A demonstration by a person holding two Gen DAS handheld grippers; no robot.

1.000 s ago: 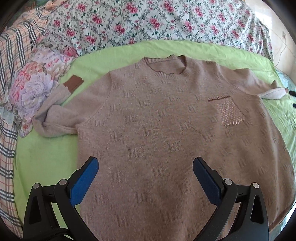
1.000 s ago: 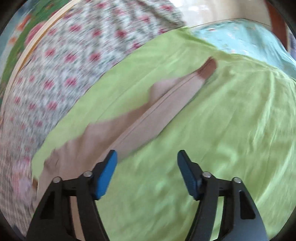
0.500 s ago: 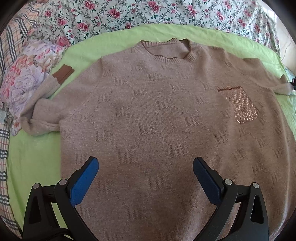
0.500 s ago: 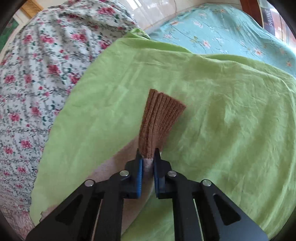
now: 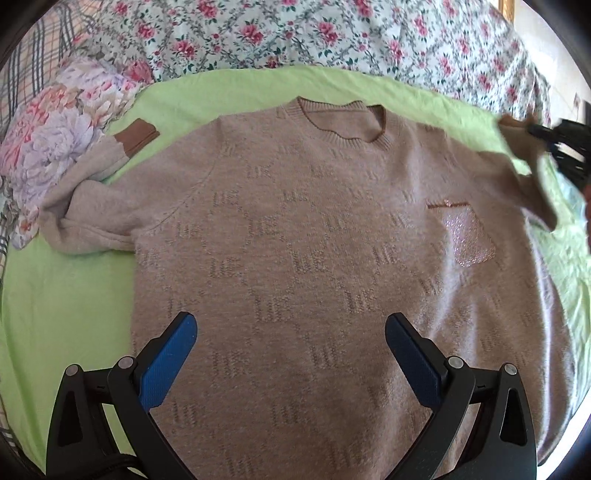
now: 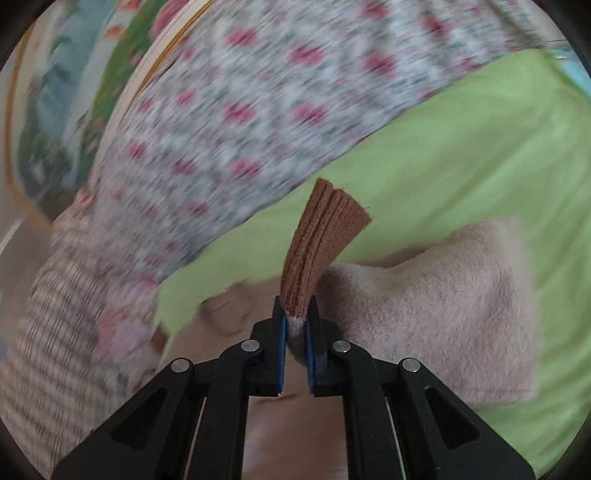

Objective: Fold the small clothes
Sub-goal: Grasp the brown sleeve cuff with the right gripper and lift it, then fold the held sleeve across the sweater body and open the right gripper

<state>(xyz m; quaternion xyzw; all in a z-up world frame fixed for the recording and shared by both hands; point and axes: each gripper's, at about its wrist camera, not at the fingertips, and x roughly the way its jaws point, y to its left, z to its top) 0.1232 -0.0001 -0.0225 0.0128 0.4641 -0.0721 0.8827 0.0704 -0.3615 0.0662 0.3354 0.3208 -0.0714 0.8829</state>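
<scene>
In the left wrist view, the beige sweater (image 5: 314, 236) lies flat with its front side up on a light green sheet (image 5: 62, 295), and it fills most of the middle of the frame. Its round neckline is at the top centre, and a small shiny pocket (image 5: 467, 236) is on the chest in the right part of the frame. One sleeve is bent and bunched at the left side, and its brown cuff (image 5: 135, 136) lies on the green sheet just beside a floral pillow (image 5: 59, 144) in the upper left. A floral bedcover (image 5: 295, 33) runs along the top of the frame. The left gripper (image 5: 290, 358) is at the bottom centre above the lower part of the sweater; its blue pads stand wide apart and nothing is between them. At the right edge of this view the other sleeve is lifted off the sheet, and the right gripper (image 5: 535, 131) holds its end. In the right wrist view, the right gripper (image 6: 295, 325) is closed on this sleeve near its end, and the brown ribbed cuff (image 6: 325, 236) stands up above the pads in the middle of the frame. The beige sleeve cloth (image 6: 436, 306) hangs to the right of the fingers. The background here is blurred.
</scene>
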